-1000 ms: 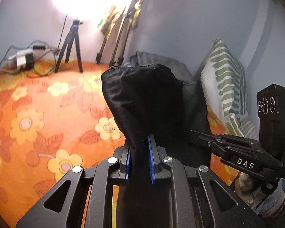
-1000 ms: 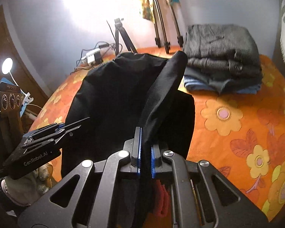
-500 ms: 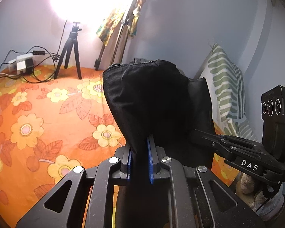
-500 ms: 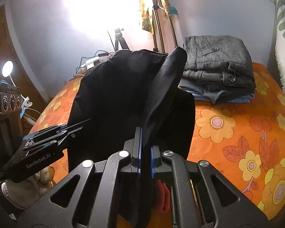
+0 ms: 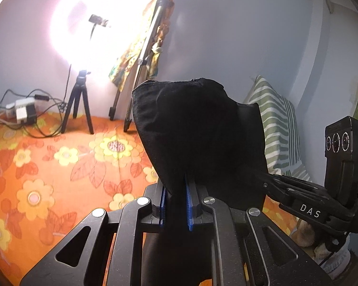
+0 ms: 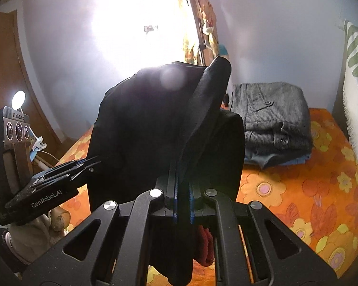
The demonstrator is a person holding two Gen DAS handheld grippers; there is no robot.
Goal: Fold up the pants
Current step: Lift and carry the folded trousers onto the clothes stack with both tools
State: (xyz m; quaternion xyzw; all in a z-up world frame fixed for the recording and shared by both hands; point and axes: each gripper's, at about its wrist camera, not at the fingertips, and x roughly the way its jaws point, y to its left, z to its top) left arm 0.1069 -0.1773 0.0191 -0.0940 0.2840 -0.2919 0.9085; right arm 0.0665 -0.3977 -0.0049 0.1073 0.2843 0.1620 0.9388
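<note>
Black pants (image 5: 198, 133) hang lifted above the orange flowered bed (image 5: 47, 166), held between both grippers. My left gripper (image 5: 175, 186) is shut on one edge of the cloth, which drapes up over its blue pads. My right gripper (image 6: 181, 166) is shut on another edge of the black pants (image 6: 150, 124), a fold standing up past its fingertips. Each gripper shows in the other's view: the right gripper (image 5: 269, 183) enters from the right, the left gripper (image 6: 93, 164) from the left, both at the cloth's sides.
A stack of folded grey and blue clothes (image 6: 272, 119) lies at the back of the bed (image 6: 310, 190). A striped pillow (image 5: 276, 124) leans on the wall. A ring light on a tripod (image 5: 80, 100), a second stand (image 5: 140, 66) and a charger with cables (image 5: 23, 112) are at the far edge.
Both grippers have risen with the pants, lifting the cloth off the bed. The views tilted upward, showing more wall and light. The jaws stayed shut on the cloth.
</note>
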